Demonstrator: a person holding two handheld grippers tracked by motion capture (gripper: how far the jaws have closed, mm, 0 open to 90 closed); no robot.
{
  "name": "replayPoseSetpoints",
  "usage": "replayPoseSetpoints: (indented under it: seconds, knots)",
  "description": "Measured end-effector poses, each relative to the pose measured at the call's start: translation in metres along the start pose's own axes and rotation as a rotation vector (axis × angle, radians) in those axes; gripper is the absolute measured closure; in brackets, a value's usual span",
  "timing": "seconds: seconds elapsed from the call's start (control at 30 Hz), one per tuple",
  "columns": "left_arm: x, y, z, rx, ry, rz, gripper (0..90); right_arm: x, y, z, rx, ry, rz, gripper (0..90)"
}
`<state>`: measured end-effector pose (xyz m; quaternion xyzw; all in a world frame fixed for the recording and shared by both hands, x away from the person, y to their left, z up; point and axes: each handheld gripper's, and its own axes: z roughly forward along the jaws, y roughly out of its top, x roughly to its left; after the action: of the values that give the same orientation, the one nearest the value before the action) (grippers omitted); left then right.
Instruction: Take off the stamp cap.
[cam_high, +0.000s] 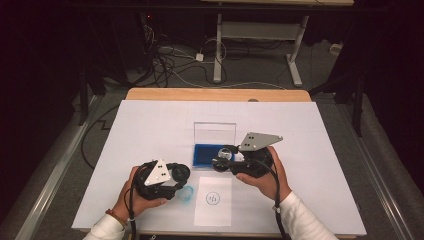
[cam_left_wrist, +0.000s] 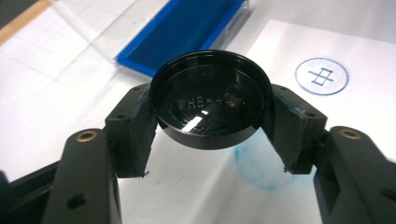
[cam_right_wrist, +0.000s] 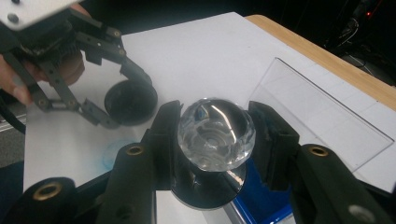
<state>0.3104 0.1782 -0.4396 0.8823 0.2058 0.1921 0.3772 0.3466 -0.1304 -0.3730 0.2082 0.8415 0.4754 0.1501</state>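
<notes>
On the white table sheet (cam_high: 150, 125), our left gripper (cam_left_wrist: 210, 122) clamps the black stamp cap (cam_left_wrist: 211, 97); our right gripper (cam_right_wrist: 215, 140) clamps the crystal-handled stamp (cam_right_wrist: 215, 133) over the blue ink pad (cam_high: 206, 155), well right of the cap.

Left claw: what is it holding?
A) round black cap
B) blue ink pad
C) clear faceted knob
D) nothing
A: in the left gripper view the left claw is shut on the round black cap, its pads pressing the rim from both sides, above the paper with a blue smudge.
</notes>
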Motion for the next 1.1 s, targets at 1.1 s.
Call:
replayPoseSetpoints:
  seconds: [1.1]
  knots:
    - [0.013,-0.047,-0.036,-0.023,0.060,-0.118,36.4,-0.009,-0.002,-0.003,0.032,-0.037,-0.014,56.7]
